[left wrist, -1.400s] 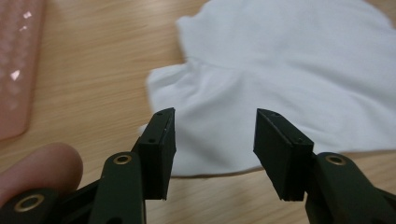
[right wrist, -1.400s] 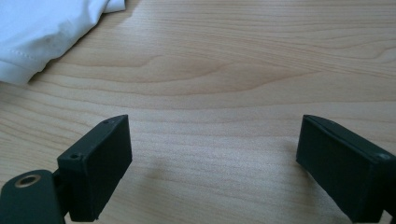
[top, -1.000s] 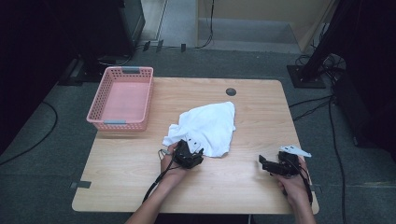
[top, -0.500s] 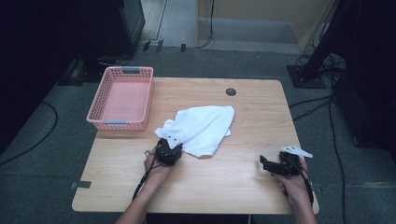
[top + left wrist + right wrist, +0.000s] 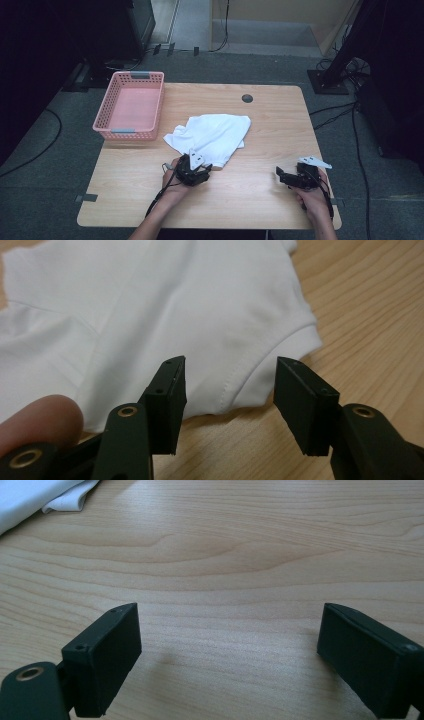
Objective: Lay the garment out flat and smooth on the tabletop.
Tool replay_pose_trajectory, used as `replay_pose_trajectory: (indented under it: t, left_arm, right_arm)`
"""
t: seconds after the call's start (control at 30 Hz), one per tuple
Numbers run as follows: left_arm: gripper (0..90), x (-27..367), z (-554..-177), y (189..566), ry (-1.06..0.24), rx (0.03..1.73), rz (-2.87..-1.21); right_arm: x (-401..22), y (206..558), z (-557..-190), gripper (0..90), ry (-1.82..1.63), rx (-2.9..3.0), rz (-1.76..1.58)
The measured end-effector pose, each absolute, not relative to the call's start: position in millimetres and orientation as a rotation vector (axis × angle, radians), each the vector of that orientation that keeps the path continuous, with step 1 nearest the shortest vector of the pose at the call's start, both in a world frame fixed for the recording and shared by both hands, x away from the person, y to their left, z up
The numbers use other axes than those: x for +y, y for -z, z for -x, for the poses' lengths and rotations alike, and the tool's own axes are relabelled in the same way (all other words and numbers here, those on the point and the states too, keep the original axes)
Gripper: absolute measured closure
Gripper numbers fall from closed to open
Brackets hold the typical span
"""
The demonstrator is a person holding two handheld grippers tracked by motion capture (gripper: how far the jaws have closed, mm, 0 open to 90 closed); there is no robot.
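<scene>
Now you have the desk (image 5: 260, 200) before you, and on it, a little left of the middle, lies the white shirt (image 5: 212, 135), spread flat but with some folds. The pink basket (image 5: 131, 106) stands at the far left corner of the desk, well apart from the shirt and with nothing in it. A small dark round hole (image 5: 247, 98) sits in the desk near the far edge.

Your left tongs (image 5: 200, 167) are at the near hem of the shirt. In the left gripper view the jaws stand apart, one on each side of the stitched hem (image 5: 235, 375), and they have just been opening; the pads do not press the cloth, so nothing is gripped at this moment. The hem lies between them, a bit further ahead than the tips.

Your right tongs (image 5: 281, 176) rest near the right edge of the desk, well apart from the shirt. In the right gripper view the jaws are wide apart over bare wood, and a corner of the shirt (image 5: 45, 492) shows far off.

I judge the step in hand is taking a new hold on the near hem. The next move calls for you to push the left tongs slightly forward and low, so that one jaw slides under the hem, then to close on it. Take care to catch one layer of cloth, not a fold.
</scene>
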State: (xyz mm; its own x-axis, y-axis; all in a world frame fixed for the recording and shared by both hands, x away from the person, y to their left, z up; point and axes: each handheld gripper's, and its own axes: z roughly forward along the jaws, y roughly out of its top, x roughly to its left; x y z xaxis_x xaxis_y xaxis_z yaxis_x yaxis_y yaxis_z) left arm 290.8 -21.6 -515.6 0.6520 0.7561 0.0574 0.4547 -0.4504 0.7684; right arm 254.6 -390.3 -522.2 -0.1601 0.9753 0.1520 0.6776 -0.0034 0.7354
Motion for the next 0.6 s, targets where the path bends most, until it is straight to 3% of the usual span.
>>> replay_pose_trajectory:
  t: [0.07,0.17,0.23,0.4,0.6]
  left_arm:
    - [49.9,-23,-294,520,-0.508,0.970,-2.104]
    - [73.6,-20,-299,519,-0.509,1.020,-2.077]
    - [84.4,-17,-301,517,-0.475,1.029,-2.060]
    - [86.7,-9,-306,507,-0.450,1.038,-2.006]
    - [86.5,3,-314,504,-0.431,1.084,-1.949]
  right_arm:
    - [-391,522,-254,10.4,-0.990,1.871,-1.706]
    - [-392,522,-254,10.5,-0.995,1.871,-1.709]
    - [-391,523,-255,10.5,-1.002,1.877,-1.705]
    - [-381,521,-256,10.7,-1.019,1.902,-1.680]
    - [-358,514,-262,18.1,-1.101,1.923,-1.633]
